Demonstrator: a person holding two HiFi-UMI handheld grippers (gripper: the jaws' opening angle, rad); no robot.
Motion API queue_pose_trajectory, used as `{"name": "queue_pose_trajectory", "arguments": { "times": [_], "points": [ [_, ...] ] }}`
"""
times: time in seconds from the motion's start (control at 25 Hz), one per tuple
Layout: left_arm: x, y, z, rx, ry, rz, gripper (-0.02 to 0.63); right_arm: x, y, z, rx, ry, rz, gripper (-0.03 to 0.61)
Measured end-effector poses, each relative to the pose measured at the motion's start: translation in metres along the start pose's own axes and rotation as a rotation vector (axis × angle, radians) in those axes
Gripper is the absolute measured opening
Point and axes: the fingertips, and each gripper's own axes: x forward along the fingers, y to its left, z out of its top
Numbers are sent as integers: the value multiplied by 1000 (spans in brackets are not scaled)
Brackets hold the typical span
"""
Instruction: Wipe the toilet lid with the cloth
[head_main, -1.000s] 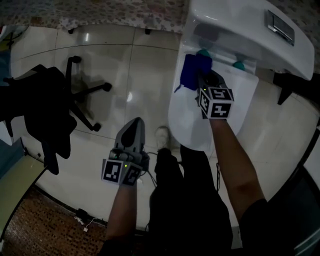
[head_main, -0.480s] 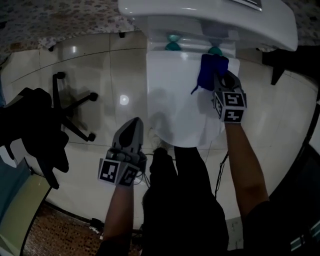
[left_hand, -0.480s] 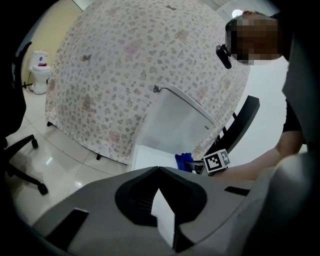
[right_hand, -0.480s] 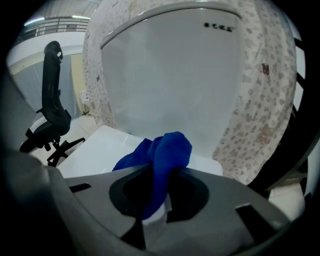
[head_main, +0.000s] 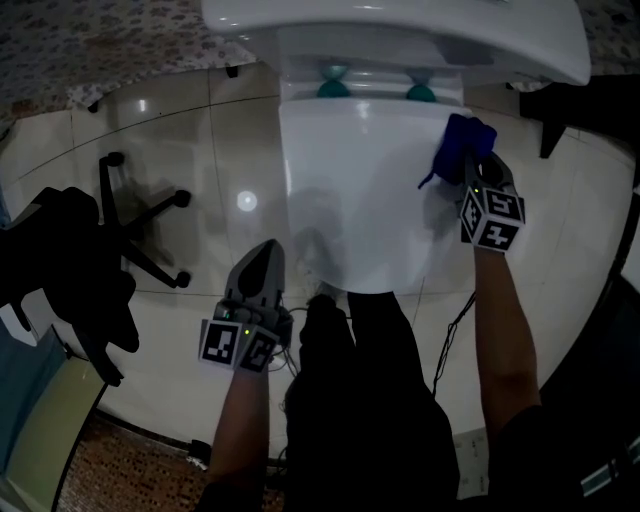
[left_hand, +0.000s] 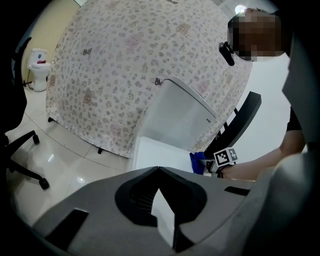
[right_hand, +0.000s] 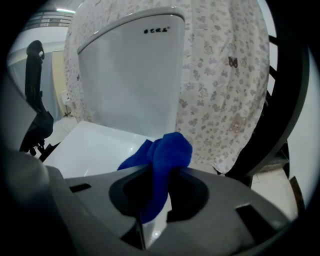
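I can't read the small print (right_hand: 159, 30) on the tank (right_hand: 130, 85), and the head view's top edge cuts its back off. The cloth's (right_hand: 162, 150) lower end disappears between the right gripper's (right_hand: 159, 175) jaws.

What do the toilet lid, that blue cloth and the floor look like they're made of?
The toilet lid looks smooth, glossy and white, likely hard plastic, possibly ceramic; it carries soft reflections. The blue cloth is soft fabric, perhaps microfibre: it bunches into folds in the right tool. The floor seems polished pale tile, with grout lines and a bright lamp glint.
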Motion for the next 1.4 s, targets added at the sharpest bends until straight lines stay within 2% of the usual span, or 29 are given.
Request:
{"name": "queue_pose_trajectory", "arguments": {
  "times": [0.08, 0.16, 0.32, 0.44, 0.56, 0.72, 0.84, 1.04, 1.24, 1.4],
  "points": [
    [-4, 1, -2, -4, -4, 6, 0, -11, 22, 20, -8, -57, 35, 66],
    [-11, 6, -6, 12, -10, 12, 0, -23, 61, 41, -28, -119, 105, 66],
    [-23, 13, -10, 54, -12, 33, 0, -44, 166, 67, -78, -196, 287, 66],
    [-33, 12, -5, 60, -37, 36, 0, -58, 247, 71, -151, -221, 425, 66],
    [-49, 19, -11, 59, -31, 47, 0, -62, 308, 60, -167, -184, 537, 66],
    [-63, 33, -16, 72, -25, 94, 0, -49, 357, 30, -53, -77, 564, 66],
    [-64, 36, -18, 68, -32, 101, 0, -34, 359, 3, -76, -12, 512, 66],
    [-61, 29, -21, 62, -32, 78, 0, -25, 320, -30, -173, 41, 403, 66],
    [-53, 19, -25, 84, 3, 43, 0, -36, 261, -43, -218, 11, 344, 66],
    [-43, 13, -24, 106, 22, 15, 0, -44, 193, -58, -185, -4, 255, 67]
  ]
}}
